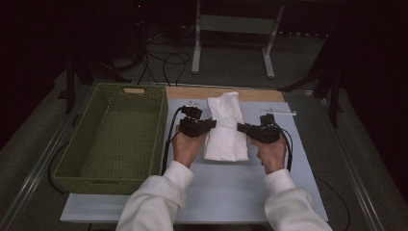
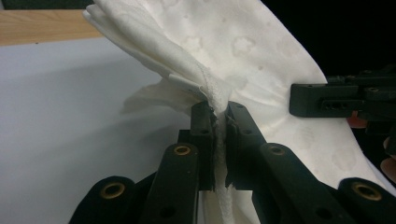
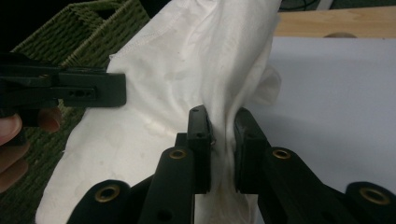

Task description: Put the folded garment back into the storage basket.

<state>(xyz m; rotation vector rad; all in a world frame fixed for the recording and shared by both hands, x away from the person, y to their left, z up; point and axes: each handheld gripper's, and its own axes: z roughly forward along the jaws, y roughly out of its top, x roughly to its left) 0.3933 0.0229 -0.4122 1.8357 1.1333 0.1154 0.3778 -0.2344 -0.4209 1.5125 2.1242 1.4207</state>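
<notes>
Crumpled white cloth towel (image 1: 226,127) stretched between left gripper (image 1: 208,124) and right gripper (image 1: 242,127), each clamped on an opposite side edge, above pale grey rectangular mat (image 1: 226,192), just beside woven green rectangular basket (image 1: 91,144).

White sleeves (image 1: 159,199); black grippers, brass-ringed screw holes on fingers (image 2: 182,150); black trailing cables (image 1: 166,144).
</notes>
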